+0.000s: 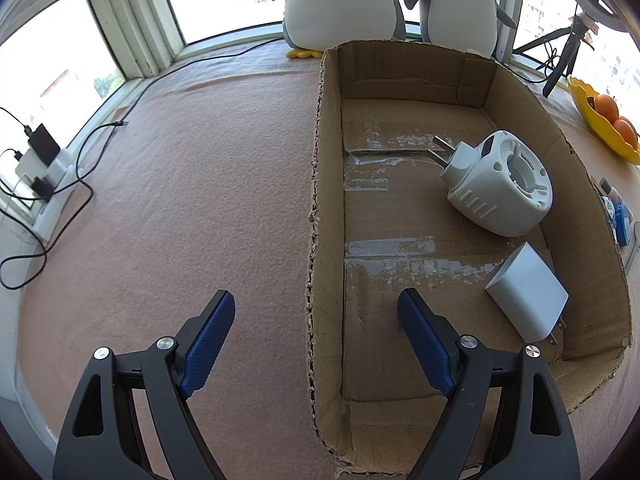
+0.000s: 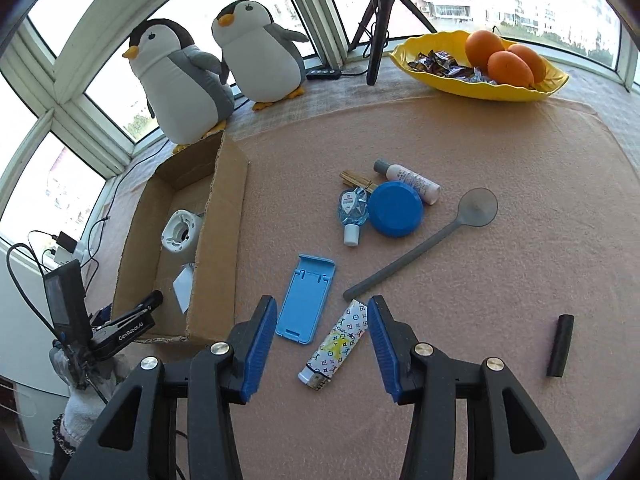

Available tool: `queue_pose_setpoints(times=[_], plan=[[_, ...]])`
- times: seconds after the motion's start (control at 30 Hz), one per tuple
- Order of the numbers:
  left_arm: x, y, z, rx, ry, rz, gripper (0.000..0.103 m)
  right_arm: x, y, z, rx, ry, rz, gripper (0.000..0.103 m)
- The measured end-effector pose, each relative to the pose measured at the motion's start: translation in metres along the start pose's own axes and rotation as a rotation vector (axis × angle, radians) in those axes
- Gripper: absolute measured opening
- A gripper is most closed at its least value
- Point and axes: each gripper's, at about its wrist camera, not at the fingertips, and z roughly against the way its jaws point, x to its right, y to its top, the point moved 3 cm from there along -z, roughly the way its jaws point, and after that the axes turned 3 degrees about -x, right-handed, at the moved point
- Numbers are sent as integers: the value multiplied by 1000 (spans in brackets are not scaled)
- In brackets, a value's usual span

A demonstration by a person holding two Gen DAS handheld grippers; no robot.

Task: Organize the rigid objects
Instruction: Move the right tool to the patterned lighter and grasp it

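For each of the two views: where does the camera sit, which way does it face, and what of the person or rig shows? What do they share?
Left wrist: sits on the left gripper, looking down along its open fingers astride the near left wall of the box, which holds a plug-in unit and a charger.
Right wrist: sits on the right gripper, looking down at a lighter lying between its open fingers; the left gripper and a gloved hand show at left.
Shared: box, plug-in unit, charger, penguins, bowl.
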Motion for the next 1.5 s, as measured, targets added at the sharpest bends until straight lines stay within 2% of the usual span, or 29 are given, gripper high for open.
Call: queue_pose_setpoints(times=[0.17, 0.3, 0.6, 0.87, 1.1, 1.17, 1.37, 1.5], plan=[[0, 0, 0, 1, -1, 3, 85, 18, -13, -27, -64, -25, -46, 43], [0, 0, 0, 1, -1, 3, 85, 24, -20, -44, -112, -5, -85, 42], [1, 1, 0, 1, -2, 5, 85, 2, -30, -61, -146, -58, -9, 42], [1, 0, 0, 2, -3, 5, 85, -3, -31, -66, -138, -127, 64, 42], [2, 1, 0, 2, -5, 7, 85, -11, -35, -68, -151, -226, 187, 37], [2, 1, -1, 2, -5, 6, 85, -11, -33, -70, -148, -244, 205, 32], [2, 1, -1, 3, -6, 8, 85, 6, -32, -64, -148, -243, 180, 23], [2, 1, -1, 2, -5, 6, 85, 16, -30, -60, -147, -218, 156, 21]])
